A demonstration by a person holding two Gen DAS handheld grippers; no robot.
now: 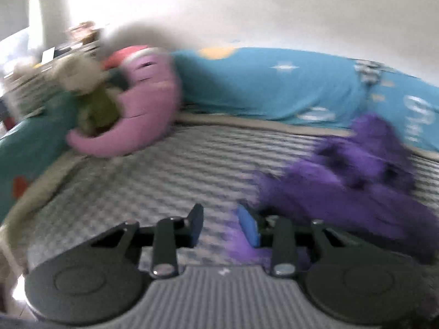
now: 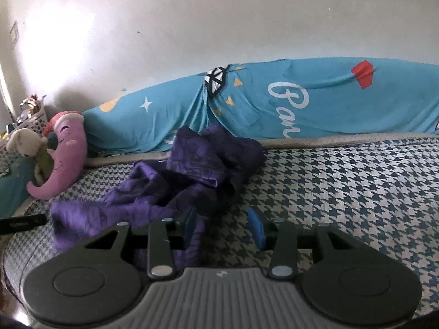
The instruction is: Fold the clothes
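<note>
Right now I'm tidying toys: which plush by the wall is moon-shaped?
The pink crescent plush with the red cap; the beige rabbit plush leans against its inner curve.

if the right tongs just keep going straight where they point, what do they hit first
Probably the houndstooth bed cover. The right tongs point down at bare cover just right of the crumpled purple garment, whose edge lies by the left finger. Depth is unclear, so that finger may brush the cloth.
</note>
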